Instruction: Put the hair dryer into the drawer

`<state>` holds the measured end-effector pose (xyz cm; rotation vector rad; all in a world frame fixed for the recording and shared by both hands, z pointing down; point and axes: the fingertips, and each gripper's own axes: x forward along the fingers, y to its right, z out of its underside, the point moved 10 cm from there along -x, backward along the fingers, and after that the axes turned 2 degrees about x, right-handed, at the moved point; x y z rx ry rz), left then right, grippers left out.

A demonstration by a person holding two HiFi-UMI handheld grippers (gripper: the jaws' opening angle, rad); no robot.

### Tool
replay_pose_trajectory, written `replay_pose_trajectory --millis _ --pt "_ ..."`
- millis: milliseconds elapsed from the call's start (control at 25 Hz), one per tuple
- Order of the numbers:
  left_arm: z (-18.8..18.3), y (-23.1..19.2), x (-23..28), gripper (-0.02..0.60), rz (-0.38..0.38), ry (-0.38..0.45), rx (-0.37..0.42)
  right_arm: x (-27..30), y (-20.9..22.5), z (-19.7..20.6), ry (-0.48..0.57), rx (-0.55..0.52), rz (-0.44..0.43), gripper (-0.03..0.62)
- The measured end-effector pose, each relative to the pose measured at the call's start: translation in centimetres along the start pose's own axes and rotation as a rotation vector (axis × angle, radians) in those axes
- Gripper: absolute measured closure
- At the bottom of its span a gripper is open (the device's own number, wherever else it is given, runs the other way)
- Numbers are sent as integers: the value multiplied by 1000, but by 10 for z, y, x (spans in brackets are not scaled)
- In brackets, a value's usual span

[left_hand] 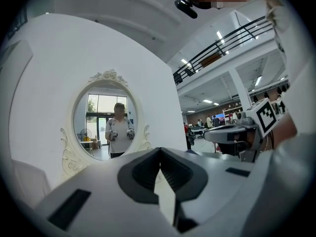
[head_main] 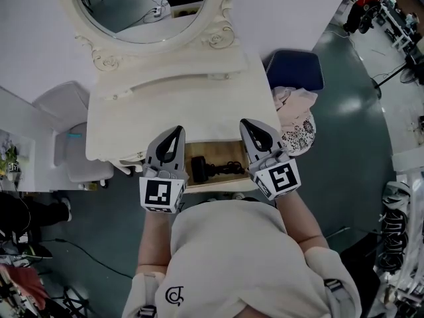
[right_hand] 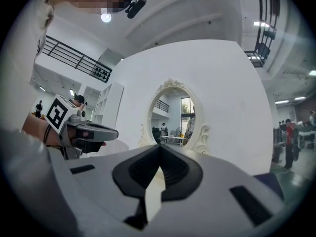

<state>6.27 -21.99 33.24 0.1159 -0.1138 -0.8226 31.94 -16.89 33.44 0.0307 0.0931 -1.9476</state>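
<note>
A black hair dryer [head_main: 211, 169] lies inside the open drawer [head_main: 231, 153] of the cream dressing table [head_main: 179, 101], in the head view. Both grippers are held level above the drawer's front, pointing at the table and its oval mirror [head_main: 142, 8]. My left gripper [head_main: 175, 132] is shut and holds nothing, over the drawer's left end. Over the right end, my right gripper [head_main: 247, 124] is also shut and empty. In the left gripper view my left gripper [left_hand: 159, 150] has its jaws together, and in the right gripper view my right gripper [right_hand: 159, 147] does too. Neither touches the dryer.
A blue stool [head_main: 295, 69] stands right of the table, with a heap of pale cloth [head_main: 294, 106] and a patterned piece [head_main: 298, 136] by it. A white chair [head_main: 71, 144] is at the left. Dark green floor surrounds the table.
</note>
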Motion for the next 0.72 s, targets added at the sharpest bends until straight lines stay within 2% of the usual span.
replay_pose_trajectory --millis 280,720 --pt "-6 7 1 569 -3 13 16 -3 7 5 -19 -22 33 589" --pt "-8 16 4 568 -19 6 1 -11 15 1 8 -19 22 589"
